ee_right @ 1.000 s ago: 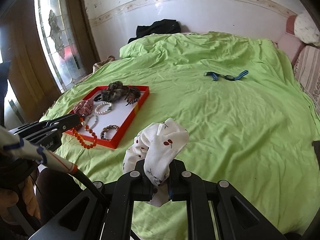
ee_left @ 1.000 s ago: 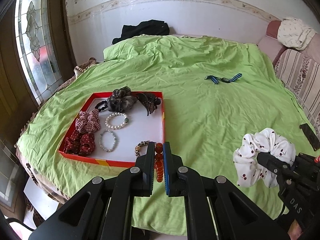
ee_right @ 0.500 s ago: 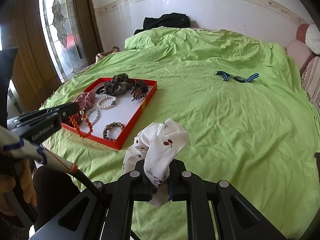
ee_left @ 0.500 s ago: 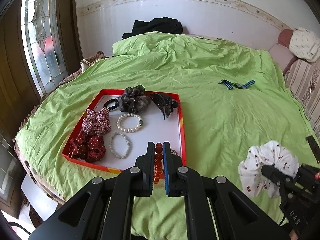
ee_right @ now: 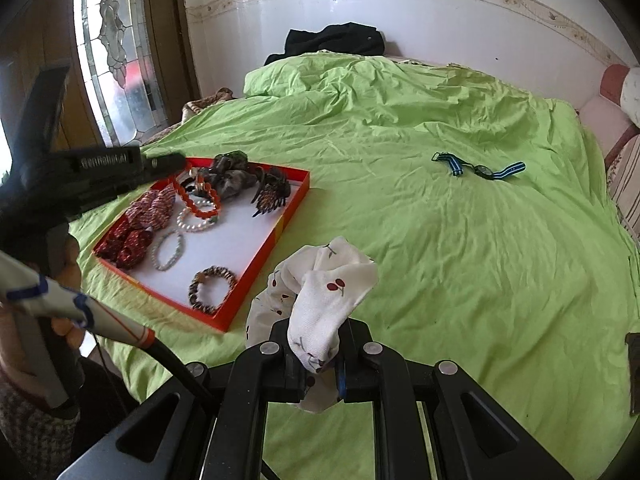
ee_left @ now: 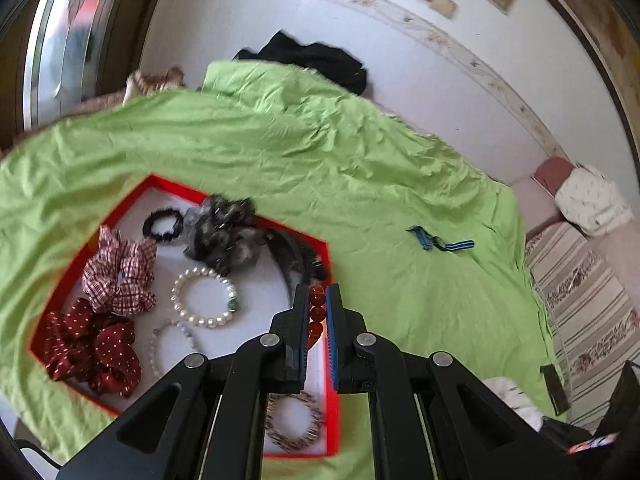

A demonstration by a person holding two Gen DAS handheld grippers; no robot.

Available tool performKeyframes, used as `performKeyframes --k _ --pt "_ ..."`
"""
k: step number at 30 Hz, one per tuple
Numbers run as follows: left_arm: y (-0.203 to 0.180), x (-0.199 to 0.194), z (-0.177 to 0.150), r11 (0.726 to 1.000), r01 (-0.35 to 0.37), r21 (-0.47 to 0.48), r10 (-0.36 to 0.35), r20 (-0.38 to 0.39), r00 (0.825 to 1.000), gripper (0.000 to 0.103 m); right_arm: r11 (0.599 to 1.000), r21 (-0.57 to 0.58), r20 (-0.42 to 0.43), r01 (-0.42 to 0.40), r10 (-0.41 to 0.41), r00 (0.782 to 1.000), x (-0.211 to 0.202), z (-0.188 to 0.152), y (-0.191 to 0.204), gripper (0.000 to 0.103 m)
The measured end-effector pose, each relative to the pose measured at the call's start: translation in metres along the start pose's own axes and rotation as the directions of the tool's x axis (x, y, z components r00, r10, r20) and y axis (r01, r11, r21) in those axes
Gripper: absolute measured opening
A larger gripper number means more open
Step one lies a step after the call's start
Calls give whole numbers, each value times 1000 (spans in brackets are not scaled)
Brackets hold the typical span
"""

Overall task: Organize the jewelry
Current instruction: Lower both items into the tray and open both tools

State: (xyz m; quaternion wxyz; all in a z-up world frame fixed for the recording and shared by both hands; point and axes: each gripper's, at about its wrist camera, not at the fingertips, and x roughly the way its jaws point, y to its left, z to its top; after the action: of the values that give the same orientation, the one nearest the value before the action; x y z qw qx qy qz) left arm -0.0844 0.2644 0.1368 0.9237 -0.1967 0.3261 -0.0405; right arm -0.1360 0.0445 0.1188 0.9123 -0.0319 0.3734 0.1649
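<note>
Left tongs (ee_left: 317, 304), tilted over the tray (ee_left: 329, 264), pinch red beads (ee_left: 316, 312).

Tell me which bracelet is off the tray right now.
The orange-red bead bracelet, pinched in the left claw above the tray; the pearl, pale-bead and brown ones lie flat inside it.
</note>
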Motion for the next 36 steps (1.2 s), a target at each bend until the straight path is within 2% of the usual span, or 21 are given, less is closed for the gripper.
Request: performKeyframes --k 2,5,7,10,13,15,17,20,23,26,29,30,34,36 --pt "16 13 -1 1000 -9 -26 8 -34 999 7 1000 -4 -10 7 -7 1000 9 6 0 11" --pt "40 37 -3 997 -48 -63 40 -124 992 7 1000 -5 -35 -2 2 999 27 17 5 12" --pt "53 44 -3 996 -47 -79 34 -153 988 7 1000 -10 -39 -20 19 999 37 28 12 11" --pt "69 44 -1 989 31 -145 -55 -162 985 7 998 -38 -25 -49 48 999 48 45 29 12" --pt "73 45 -3 982 77 -170 -105 -166 980 7 993 -94 -19 -64 63 998 67 63 51 12" --pt "69 49 -10 975 129 -182 -164 -193 967 7 989 -127 -29 -71 67 997 83 74 63 11" --pt "63 55 -17 974 150 -168 -188 -234 954 7 985 -154 -51 -78 71 996 101 83 73 12" --pt "58 60 -25 985 120 -126 -151 -278 949 7 980 -180 -94 -83 67 993 126 89 82 11" --pt "62 67 -34 988 97 -120 -133 -336 932 7 981 -174 -140 -88 64 988 146 87 83 11" --pt "65 65 -35 993 59 -101 -90 -337 937 7 986 -146 -171 -86 60 983 162 83 79 12" --pt "67 57 -33 992 69 -106 -99 -313 944 7 988 -136 -185 -75 49 982 172 80 78 13" --pt "67 55 -32 991 74 -107 -104 -308 946 10 989 -132 -182 -72 47 982 173 81 77 15" --pt "65 49 -31 990 99 -103 -125 -286 950 22 994 -79 -178 -74 59 982 174 86 68 38" --pt "61 45 -29 989 121 -83 -139 -265 954 26 996 -42 -164 -83 75 984 168 90 62 43"
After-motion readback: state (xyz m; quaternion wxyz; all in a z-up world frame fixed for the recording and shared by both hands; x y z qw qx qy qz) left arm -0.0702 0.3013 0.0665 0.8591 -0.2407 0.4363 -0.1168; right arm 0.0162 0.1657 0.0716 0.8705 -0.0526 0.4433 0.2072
